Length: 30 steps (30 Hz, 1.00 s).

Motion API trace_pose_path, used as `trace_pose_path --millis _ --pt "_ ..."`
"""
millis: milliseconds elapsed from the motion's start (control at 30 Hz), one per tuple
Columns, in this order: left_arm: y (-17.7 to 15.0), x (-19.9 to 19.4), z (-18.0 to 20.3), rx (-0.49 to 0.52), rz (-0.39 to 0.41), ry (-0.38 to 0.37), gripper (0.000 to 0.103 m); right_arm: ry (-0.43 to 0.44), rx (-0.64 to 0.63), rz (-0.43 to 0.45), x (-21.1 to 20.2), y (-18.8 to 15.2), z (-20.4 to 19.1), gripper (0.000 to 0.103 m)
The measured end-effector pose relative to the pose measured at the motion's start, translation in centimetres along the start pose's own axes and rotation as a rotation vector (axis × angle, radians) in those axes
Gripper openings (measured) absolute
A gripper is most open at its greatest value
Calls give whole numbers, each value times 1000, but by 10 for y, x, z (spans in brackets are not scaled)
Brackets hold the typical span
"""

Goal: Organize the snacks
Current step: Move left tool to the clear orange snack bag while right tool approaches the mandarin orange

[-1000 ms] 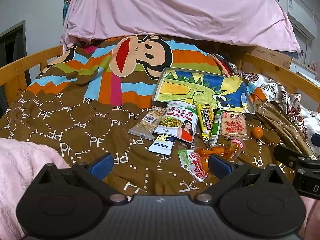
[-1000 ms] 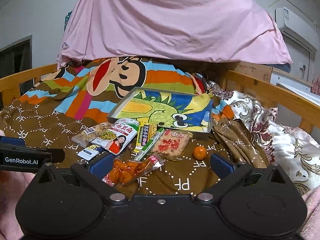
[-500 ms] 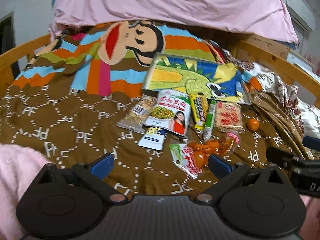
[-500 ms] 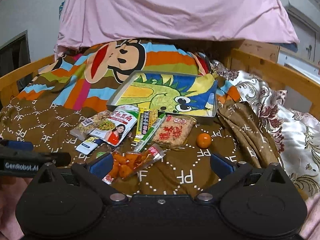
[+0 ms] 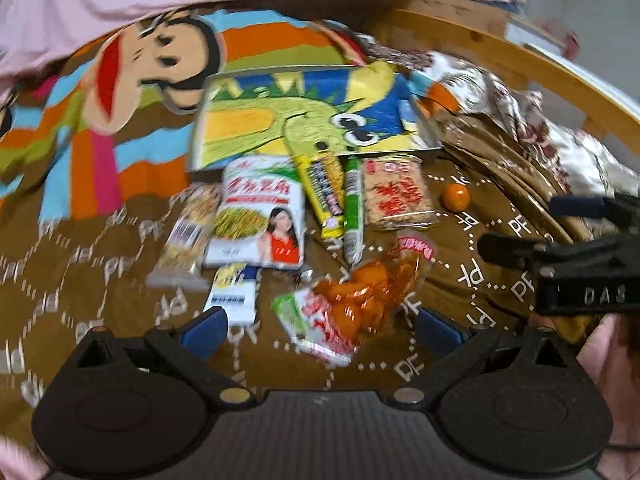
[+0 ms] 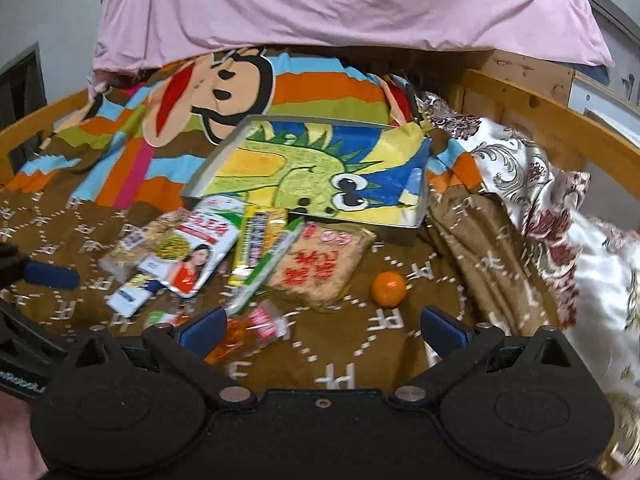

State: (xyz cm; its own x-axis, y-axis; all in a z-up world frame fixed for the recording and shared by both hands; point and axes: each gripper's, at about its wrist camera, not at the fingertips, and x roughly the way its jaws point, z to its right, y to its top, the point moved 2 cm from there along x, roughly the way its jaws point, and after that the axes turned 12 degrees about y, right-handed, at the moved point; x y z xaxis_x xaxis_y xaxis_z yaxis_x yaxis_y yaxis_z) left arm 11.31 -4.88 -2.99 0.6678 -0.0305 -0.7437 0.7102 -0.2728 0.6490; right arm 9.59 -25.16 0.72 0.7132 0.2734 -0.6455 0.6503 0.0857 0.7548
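Closer to the snack pile than a second ago, and lower, both views; left view smeared by motion.

Left gripper spread wide, nothing between the blue pads, hovering just short of the clear bag of orange snacks, which overlaps a green-and-red packet. Right gripper likewise wide open and empty, poised above bare brown blanket, with the same orange bag at its left pad.

Beyond, all lying loose on the blanket: a small blue-and-white sachet, a large white pouch with a printed figure, a clear bag of mixed bits beside it, a yellow bar, a green stick, a square cracker pack, and a small orange fruit set apart to the right. Farther still, touching the upper edge of the pile, a shallow grey tray lined with a dinosaur drawing, nothing in it.

Judged step: approach to a first pick, with sorting not yet begun. Next move likely calls for lowering over the orange bag, closing on crinkly, slippery film, then carrying it over the low tray wall.

Left view alone shows the right gripper side-on at the right edge, and the green-and-red packet in full. Right view alone shows the tray's near wall, the floral quilt, and the fruit clear of the cracker pack.
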Motion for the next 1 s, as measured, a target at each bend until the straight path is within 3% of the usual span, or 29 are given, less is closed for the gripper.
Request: trace_pose_path --millis 133,333,467,600,833,1000 --pt "10 12 8 113 38 -34 102 27 14 -70 17 13 21 102" --pt "20 39 13 161 -11 -160 102 72 13 -198 55 22 52 102" --pt "26 54 23 304 9 -239 103 104 -25 -246 79 24 65 102" --pt "24 63 31 448 60 -256 102 121 -74 -245 92 26 73 102" --pt "19 76 32 449 15 -306 102 112 -147 -266 113 27 78 92" --pt "19 87 31 427 -36 -306 90 149 -115 -271 117 26 81 82"
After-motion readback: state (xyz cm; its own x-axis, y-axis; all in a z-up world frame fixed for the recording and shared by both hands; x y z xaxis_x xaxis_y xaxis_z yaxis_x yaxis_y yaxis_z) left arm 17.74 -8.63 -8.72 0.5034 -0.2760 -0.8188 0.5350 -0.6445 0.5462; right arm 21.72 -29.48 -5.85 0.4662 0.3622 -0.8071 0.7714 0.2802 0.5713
